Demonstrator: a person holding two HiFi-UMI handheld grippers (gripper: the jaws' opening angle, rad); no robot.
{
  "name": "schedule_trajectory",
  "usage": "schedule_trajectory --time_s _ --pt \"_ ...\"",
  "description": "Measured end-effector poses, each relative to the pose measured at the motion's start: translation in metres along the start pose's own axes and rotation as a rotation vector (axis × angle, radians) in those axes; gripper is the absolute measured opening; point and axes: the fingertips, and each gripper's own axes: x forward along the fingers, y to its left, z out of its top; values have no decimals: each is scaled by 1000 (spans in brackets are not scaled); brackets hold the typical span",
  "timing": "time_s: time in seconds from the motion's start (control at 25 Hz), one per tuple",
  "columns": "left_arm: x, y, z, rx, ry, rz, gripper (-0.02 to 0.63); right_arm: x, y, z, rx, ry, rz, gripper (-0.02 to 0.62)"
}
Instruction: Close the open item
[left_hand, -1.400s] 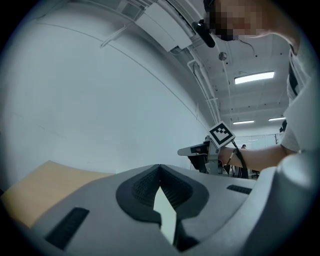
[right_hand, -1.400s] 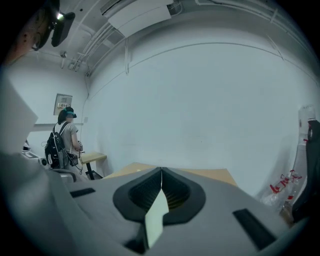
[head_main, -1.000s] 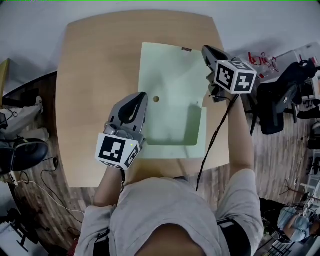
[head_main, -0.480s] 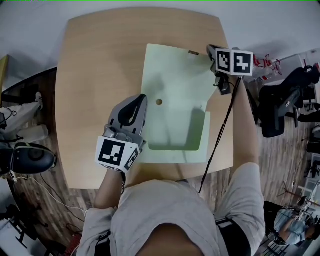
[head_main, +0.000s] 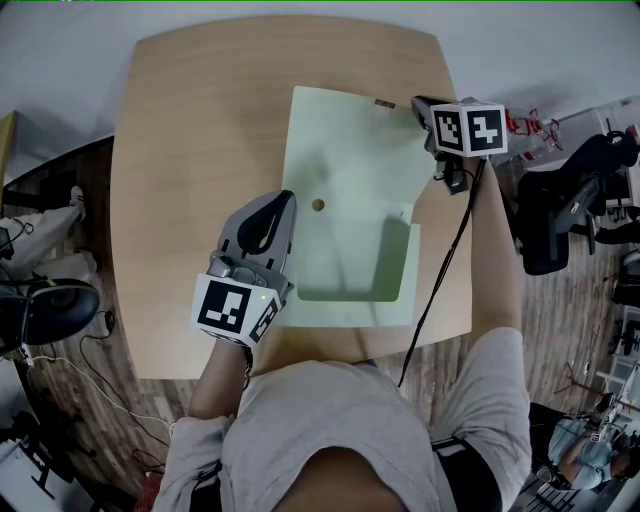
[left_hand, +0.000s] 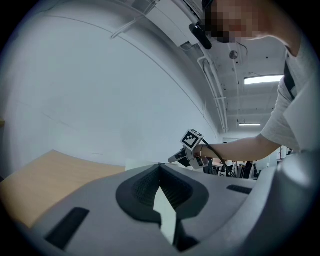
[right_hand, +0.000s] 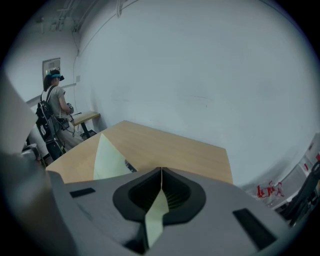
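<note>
1. Right tongs (head_main: 422, 104) have sunk onto the far right corner of the pale green paper folder (head_main: 350, 160) and are clenched on that sheet, probably to fold it over.
2. Left tongs (head_main: 282, 200) pinch the folder's left edge, apparently to steady it.
3. The folder lies open on the right half of the tan wooden desk (head_main: 190, 150), near its right and near edges. The bare left half gives swinging room.

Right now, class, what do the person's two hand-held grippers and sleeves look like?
The left hand-held gripper and right hand-held gripper are grey shells with dark ribbed pads. Each carries a white cube of black square markers. A black cable trails from the right one. The sleeves are short and grey.
</note>
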Motion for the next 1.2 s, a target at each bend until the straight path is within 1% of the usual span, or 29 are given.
schedule_trajectory --time_s 0.08,0.16,0.24,0.32,0.44,0.6,0.8,0.88,1.2 --pt "-1 0 1 -2 -1 -1 12 -2 4 6 -65 -24 19 11" --pt "-2 2 0 -5 -1 0 12 -3 11 9 -134 -20 62 16" --pt "-3 2 -1 -5 -1 1 12 -6 19 8 -199 -5 120 33" --pt "-3 3 -2 -6 1 3 12 -9 24 7 -258 8 171 78" --pt "-2 3 -2 -10 2 8 12 -13 25 7 -331 24 215 92" --pt "-1 2 -2 -11 6 12 12 -14 26 7 -375 35 263 95" --pt "0 7 -5 -15 13 19 12 -18 32 6 -403 48 339 118" --pt "1 7 -6 -19 15 20 12 -16 33 4 -415 56 356 124" --pt "3 8 -9 -18 29 24 12 8 32 -14 -509 184 378 188"
